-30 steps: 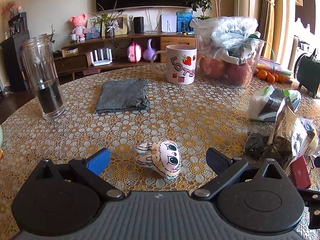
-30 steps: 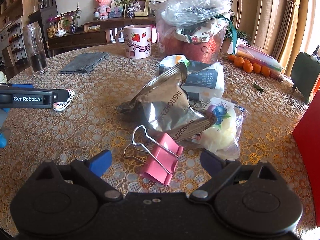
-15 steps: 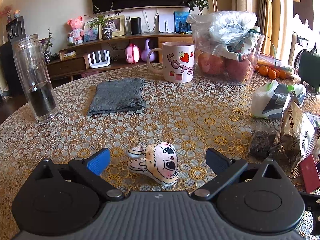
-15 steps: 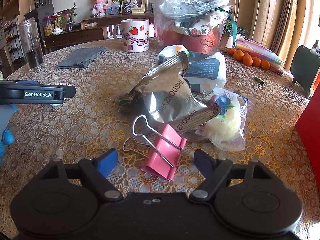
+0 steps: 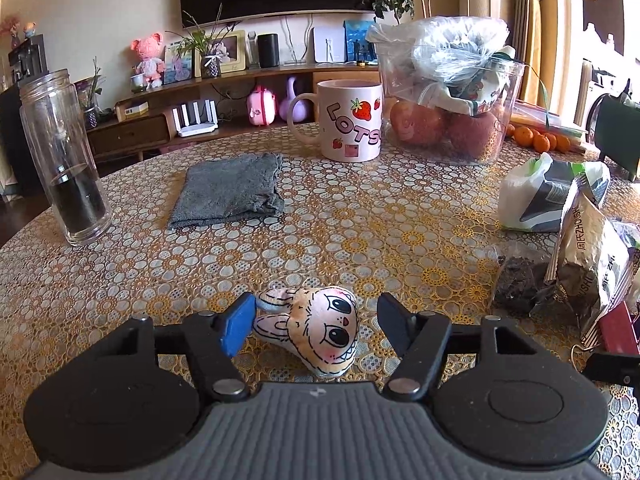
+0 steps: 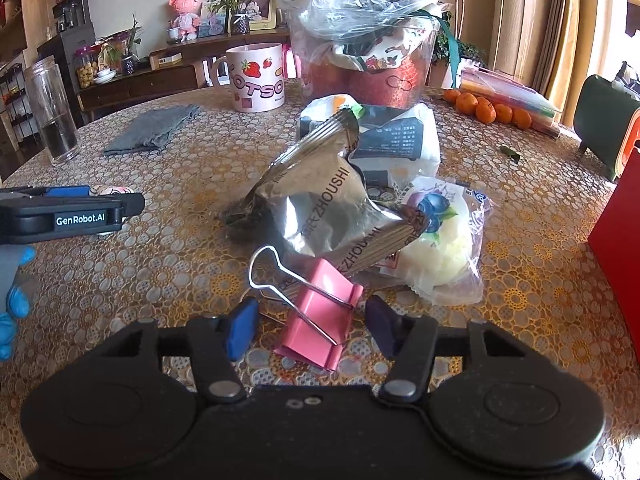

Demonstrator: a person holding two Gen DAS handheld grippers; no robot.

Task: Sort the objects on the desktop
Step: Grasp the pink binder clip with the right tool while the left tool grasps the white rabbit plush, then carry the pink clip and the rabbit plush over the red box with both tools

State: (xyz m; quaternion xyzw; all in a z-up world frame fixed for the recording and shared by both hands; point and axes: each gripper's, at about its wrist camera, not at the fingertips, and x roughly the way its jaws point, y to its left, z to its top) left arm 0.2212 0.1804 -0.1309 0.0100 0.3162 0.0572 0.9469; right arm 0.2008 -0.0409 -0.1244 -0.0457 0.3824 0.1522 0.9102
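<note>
Bunny-face plush [image 5: 316, 330] flat on the patterned tablecloth [image 5: 360, 216], lying between the jaws of the left gripper [image 5: 316, 328]. Blue left pad [image 5: 237, 330] touching or nearly touching an ear, dark right pad [image 5: 390, 326] a small gap off the cheek; jaws closing, no clamp yet. Bare cloth ahead, up to the folded grey towel [image 5: 230, 190]; glass jar [image 5: 64, 160] well off to the left near the table edge, strawberry mug [image 5: 352, 120] and clear tub of fruit [image 5: 448, 120] at the far side.

Pink binder clip [image 6: 320, 316] on the same cloth, wire handles angled up-left, sitting between the jaws of the right gripper [image 6: 310, 330]. Jaws closing, pads either side, both just short of contact. Silver foil bag [image 6: 320, 208] crowding right behind the clip, wrapped pastry [image 6: 444, 240] beside it. Open cloth to the left, as far as the left gripper's black side, gloved blue hand [image 6: 12, 312] under it. Red block [image 6: 620, 248] at the right edge.
</note>
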